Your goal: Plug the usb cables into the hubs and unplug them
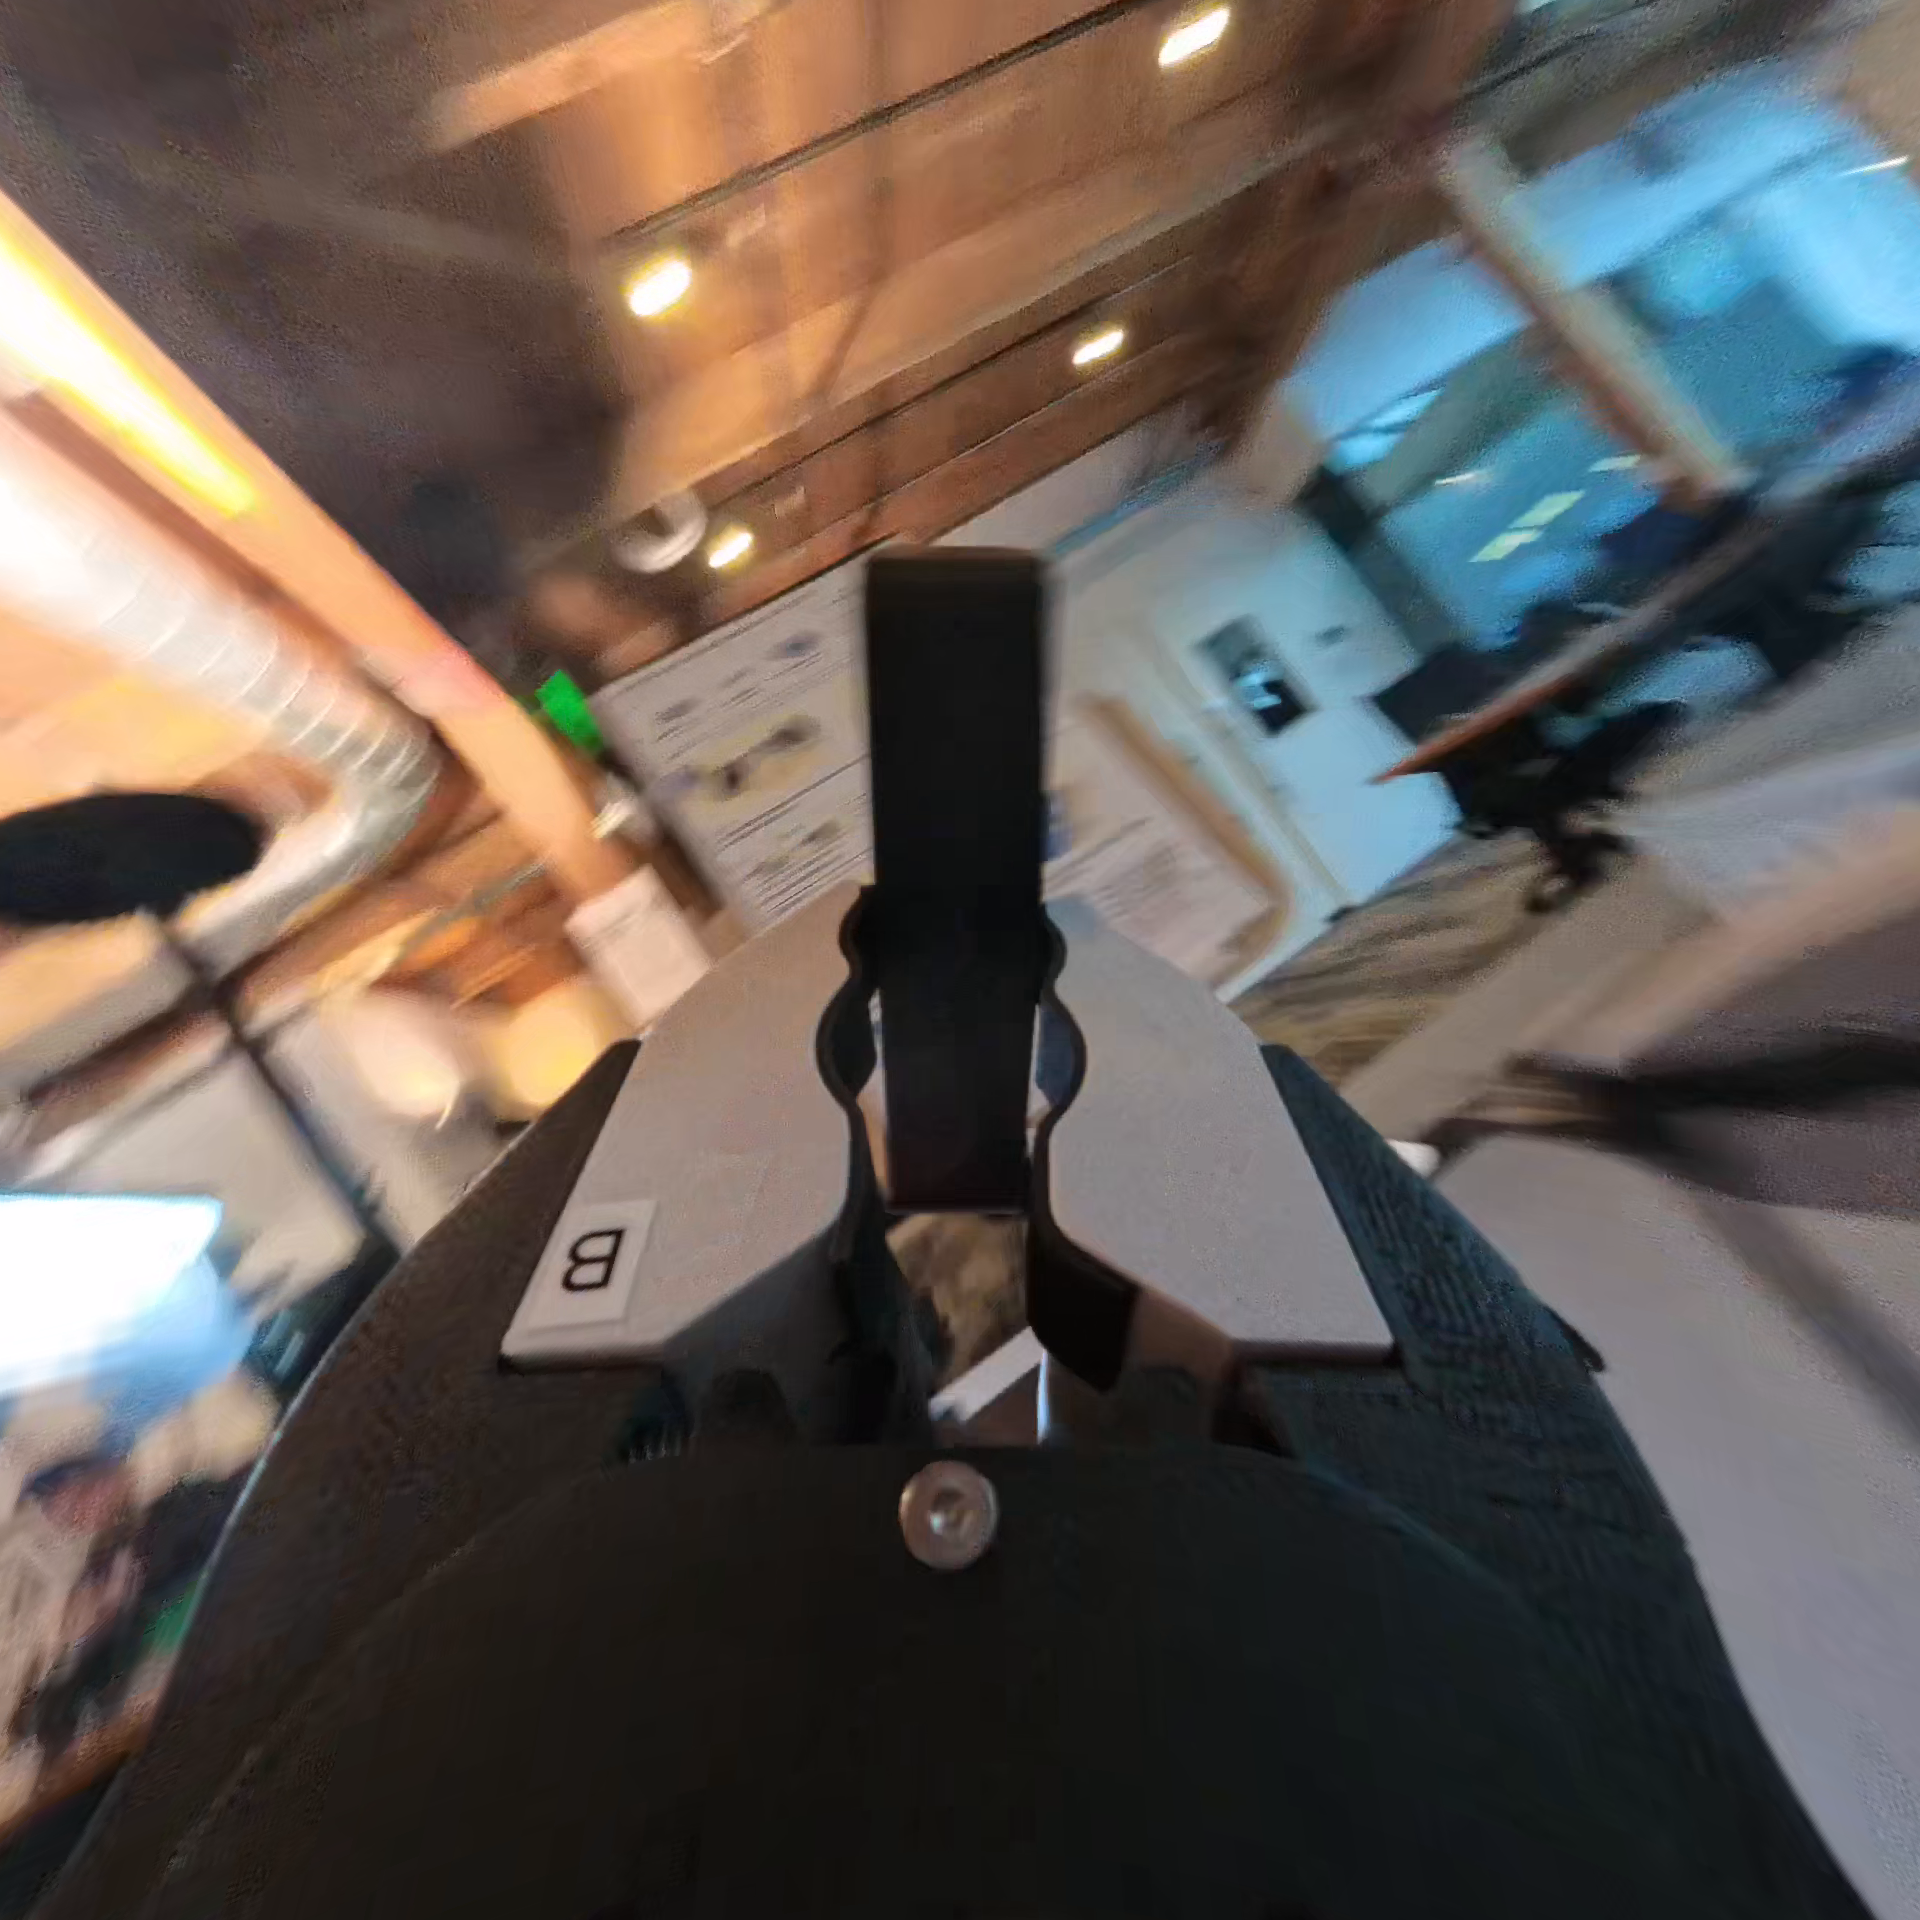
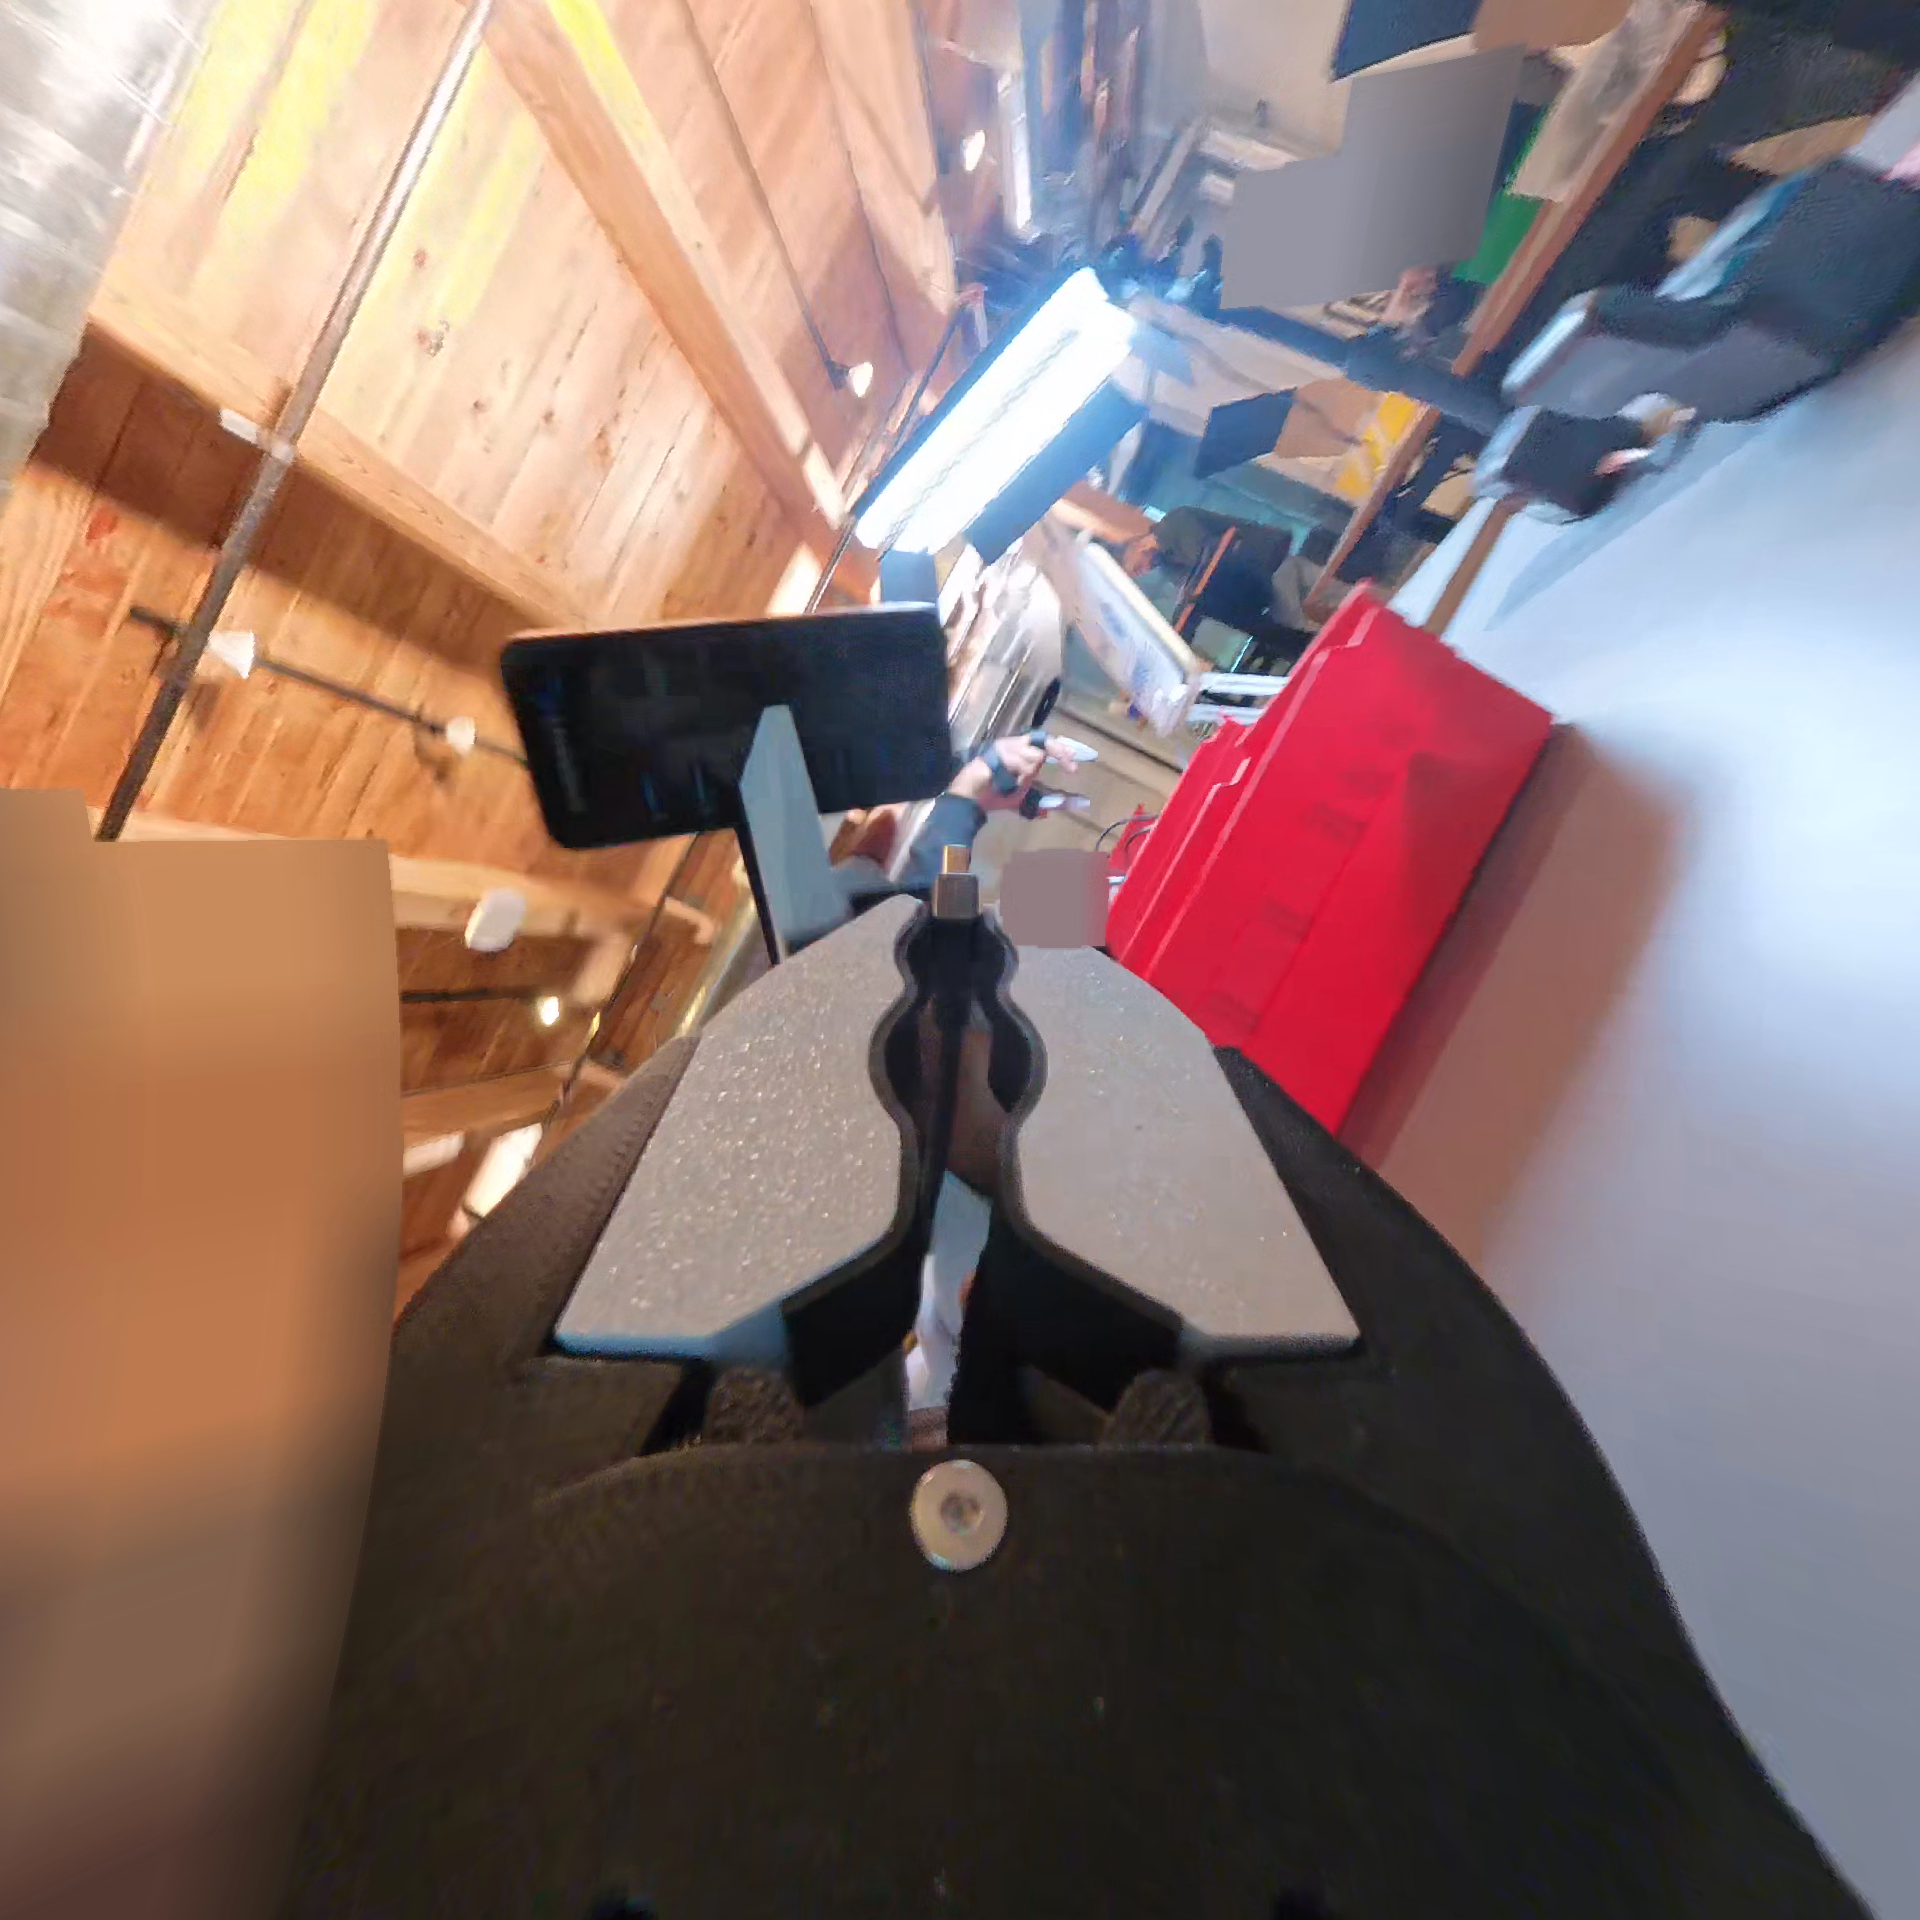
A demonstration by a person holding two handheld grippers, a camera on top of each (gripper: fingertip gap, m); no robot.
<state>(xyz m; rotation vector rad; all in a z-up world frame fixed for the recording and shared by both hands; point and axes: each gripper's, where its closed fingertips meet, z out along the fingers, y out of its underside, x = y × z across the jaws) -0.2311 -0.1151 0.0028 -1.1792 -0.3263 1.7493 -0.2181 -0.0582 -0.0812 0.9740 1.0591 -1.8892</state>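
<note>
Red bins — dark phone beside

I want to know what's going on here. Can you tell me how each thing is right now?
left gripper: shut on the black hub
black hub: held upright between the fingers, nothing plugged in that shows
right gripper: shut on the usb cable
usb cable: pinched just behind its metal plug, unplugged, tip poking past the fingertips
strip light: on

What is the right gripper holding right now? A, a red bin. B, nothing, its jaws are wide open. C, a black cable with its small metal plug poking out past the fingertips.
C: the right gripper is shut on the usb cable, whose metal plug sticks out beyond the tips.
</note>
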